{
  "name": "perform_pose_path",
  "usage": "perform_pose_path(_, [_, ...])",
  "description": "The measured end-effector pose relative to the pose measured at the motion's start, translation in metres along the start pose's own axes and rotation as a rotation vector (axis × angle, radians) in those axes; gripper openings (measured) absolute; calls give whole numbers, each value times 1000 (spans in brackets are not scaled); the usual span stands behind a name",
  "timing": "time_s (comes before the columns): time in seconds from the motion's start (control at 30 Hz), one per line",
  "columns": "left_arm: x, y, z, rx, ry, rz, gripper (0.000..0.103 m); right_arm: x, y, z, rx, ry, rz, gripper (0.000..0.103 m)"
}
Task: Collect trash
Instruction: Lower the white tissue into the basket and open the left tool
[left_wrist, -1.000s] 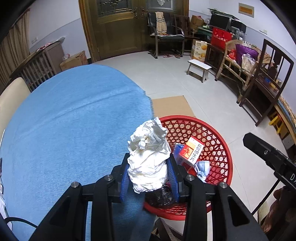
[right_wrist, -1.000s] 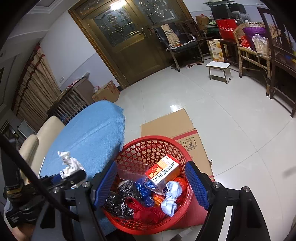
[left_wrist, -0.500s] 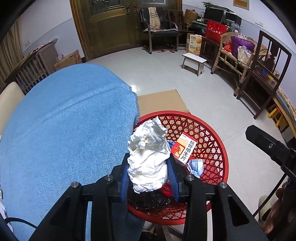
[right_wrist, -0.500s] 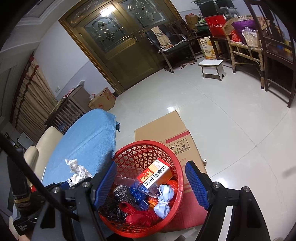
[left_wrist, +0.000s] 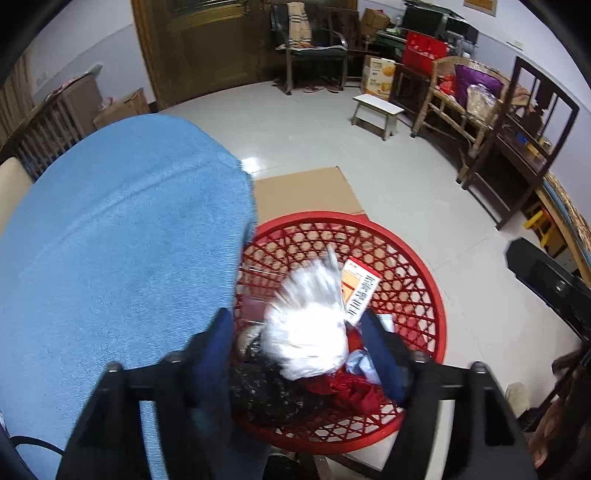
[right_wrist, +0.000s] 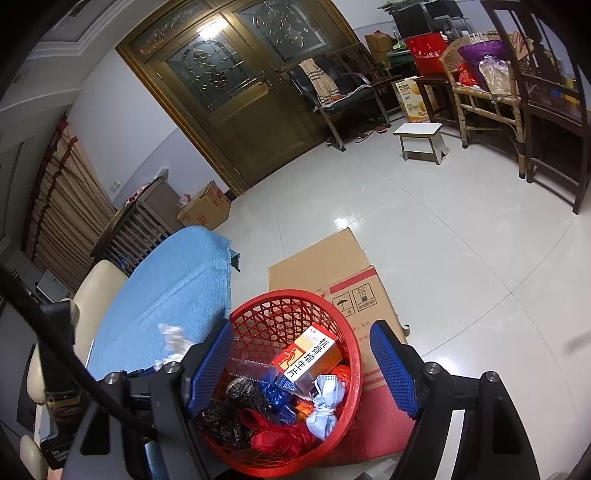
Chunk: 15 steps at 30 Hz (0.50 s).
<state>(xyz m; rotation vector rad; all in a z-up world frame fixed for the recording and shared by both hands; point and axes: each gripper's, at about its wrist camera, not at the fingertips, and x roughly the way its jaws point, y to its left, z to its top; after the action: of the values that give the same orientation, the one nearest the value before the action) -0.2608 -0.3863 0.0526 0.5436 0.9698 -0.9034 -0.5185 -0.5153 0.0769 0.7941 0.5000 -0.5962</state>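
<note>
Left tool (left_wrist: 301, 341) now spread wide, crumpled tissue (left_wrist: 308, 332) loose, blurred, above red basket (left_wrist: 417, 266).

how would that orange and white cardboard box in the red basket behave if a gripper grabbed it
The orange and white cardboard box looks thin-walled, so it would probably feel light and might crush under a firm squeeze. Its flat printed faces seem smooth, possibly a little slippery. It lies tilted on loose trash in the red mesh basket, so a push would likely slide or tip it rather than roll it.
</note>
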Motion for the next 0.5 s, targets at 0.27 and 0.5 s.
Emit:
perform_pose_path(0.27, [-20, 23, -3, -49, -51, 25, 75, -1, 5, 0, -9, -1, 3, 80])
perform_pose_path(0.5, [-39, 43, -13, -71, -77, 58, 76, -1, 20, -3, -49, 6, 3, 80])
